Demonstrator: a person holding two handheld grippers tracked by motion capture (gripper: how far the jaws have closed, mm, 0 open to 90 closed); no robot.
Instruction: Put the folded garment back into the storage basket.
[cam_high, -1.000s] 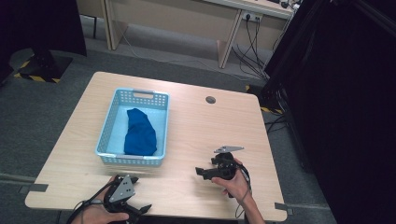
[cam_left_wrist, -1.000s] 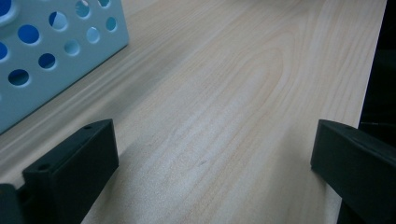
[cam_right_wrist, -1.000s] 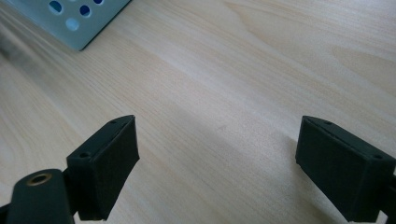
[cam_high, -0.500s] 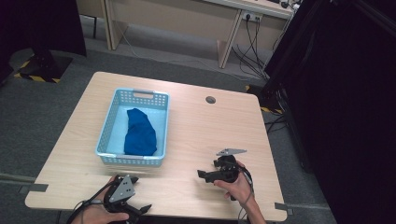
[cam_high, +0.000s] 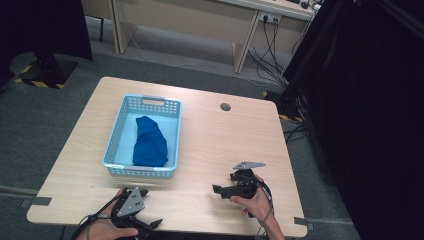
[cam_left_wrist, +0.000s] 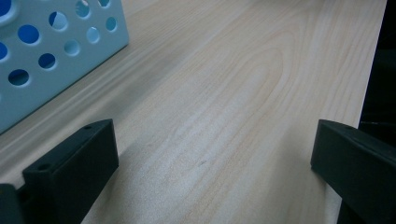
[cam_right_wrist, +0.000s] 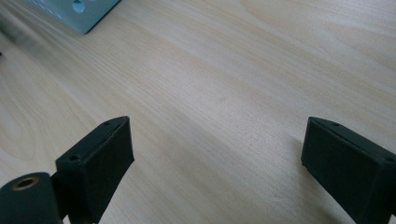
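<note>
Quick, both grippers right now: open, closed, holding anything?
Left gripper: open, holding nothing, bare table between its jaws.
Right gripper: open, holding nothing, jaws wide apart.

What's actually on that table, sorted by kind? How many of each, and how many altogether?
Baskets: 1, the light blue basket
Cloths: 1, the dark blue cloth lying inside it
Hand-held grippers: 2, the left gripper and the right gripper, both with fingers spread apart
Total: 4
</note>
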